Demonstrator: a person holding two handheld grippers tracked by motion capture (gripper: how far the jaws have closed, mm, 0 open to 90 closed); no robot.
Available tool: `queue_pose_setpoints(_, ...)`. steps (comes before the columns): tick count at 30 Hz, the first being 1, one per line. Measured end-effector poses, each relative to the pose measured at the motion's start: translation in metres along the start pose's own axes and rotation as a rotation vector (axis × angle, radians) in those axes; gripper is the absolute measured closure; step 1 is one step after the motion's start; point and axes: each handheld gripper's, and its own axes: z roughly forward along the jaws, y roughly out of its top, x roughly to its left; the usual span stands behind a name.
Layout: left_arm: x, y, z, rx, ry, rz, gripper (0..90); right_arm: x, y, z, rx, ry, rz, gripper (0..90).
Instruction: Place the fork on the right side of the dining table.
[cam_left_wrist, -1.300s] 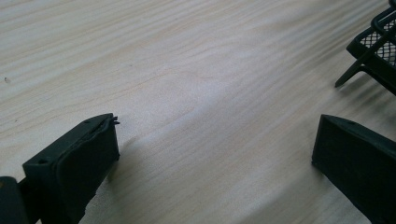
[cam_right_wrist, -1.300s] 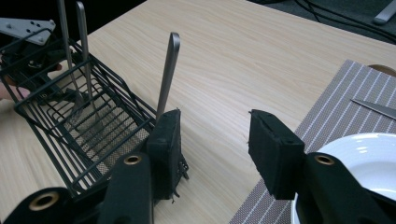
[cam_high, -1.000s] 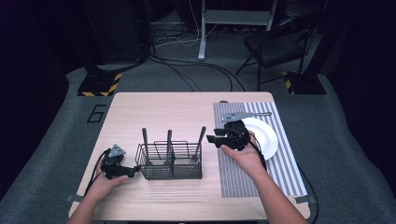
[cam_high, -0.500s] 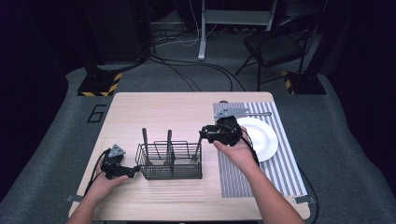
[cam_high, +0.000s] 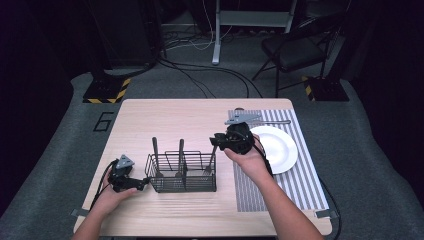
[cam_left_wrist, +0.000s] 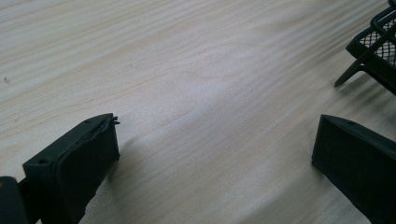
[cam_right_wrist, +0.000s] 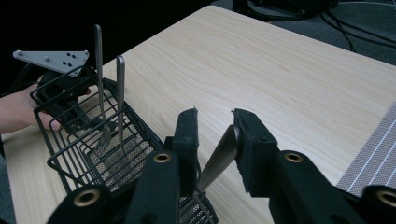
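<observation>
At frame centre my right gripper (cam_high: 216, 141) has just been closing its jaws around the handle of a fork (cam_right_wrist: 219, 156), narrowed but with a gap on one side, the fork leaning in the right end of the wire caddy (cam_high: 182, 173). At lower left my left gripper (cam_high: 142, 184) rests on the surface (cam_high: 170, 120), jaws wide apart and holding nothing.

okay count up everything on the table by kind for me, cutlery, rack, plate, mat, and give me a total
Cutlery pieces standing in the rack: 3, one at the left, one in the middle, and one between the right gripper's jaws
Wire rack: 1
White plate: 1
Striped placemat: 1
Total: 6
</observation>
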Motion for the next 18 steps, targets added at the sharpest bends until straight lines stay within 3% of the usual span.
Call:
queue_pose_setpoints(8,0.0,0.0,0.0,-0.001,0.0,0.0,0.3,0.007,0.003,-0.003,-0.004,0.01,-0.016,80.0)
queue_pose_setpoints(18,0.0,0.0,0.0,-0.001,0.0,0.0,0.3,0.019,0.007,-0.005,-0.003,0.086,-0.044,86.5)
